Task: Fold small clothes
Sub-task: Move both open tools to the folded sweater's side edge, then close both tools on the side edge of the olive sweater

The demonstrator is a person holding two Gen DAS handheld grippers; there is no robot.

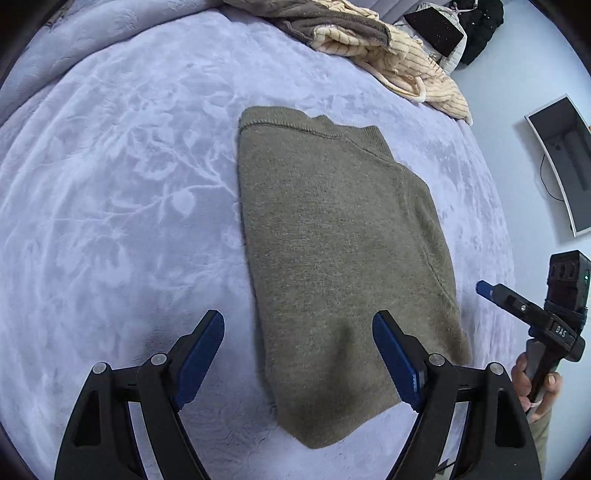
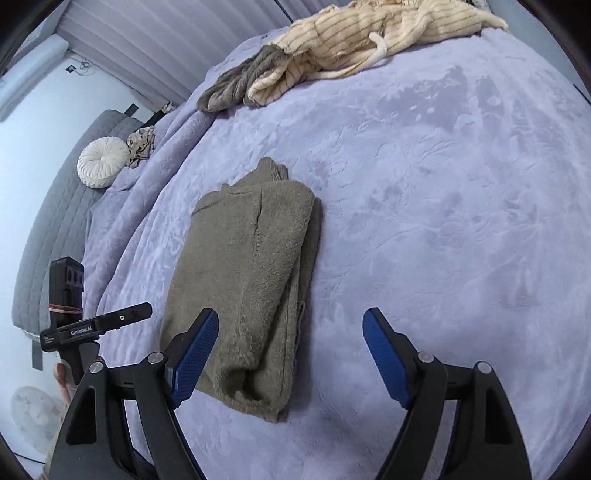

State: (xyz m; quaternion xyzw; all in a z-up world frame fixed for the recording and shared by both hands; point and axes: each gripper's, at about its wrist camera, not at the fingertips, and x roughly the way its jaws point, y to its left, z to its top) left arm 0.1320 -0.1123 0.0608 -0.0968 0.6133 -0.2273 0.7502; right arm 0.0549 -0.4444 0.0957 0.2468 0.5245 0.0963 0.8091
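An olive-green knit sweater (image 1: pixel 340 251) lies folded into a long rectangle on the lavender blanket; it also shows in the right wrist view (image 2: pixel 243 280), with stacked folded layers along its right edge. My left gripper (image 1: pixel 298 332) is open and empty, hovering over the sweater's near left edge. My right gripper (image 2: pixel 290 328) is open and empty, above the sweater's near right edge. The right gripper shows at the right edge of the left wrist view (image 1: pixel 524 306). The left gripper shows at the left of the right wrist view (image 2: pixel 96 325).
A pile of cream striped (image 1: pixel 413 62) and grey (image 1: pixel 332 22) clothes lies at the far side of the bed; it shows in the right wrist view too (image 2: pixel 354 40). A round white cushion (image 2: pixel 101 162) sits beside the bed. A monitor (image 1: pixel 565 162) stands to the right.
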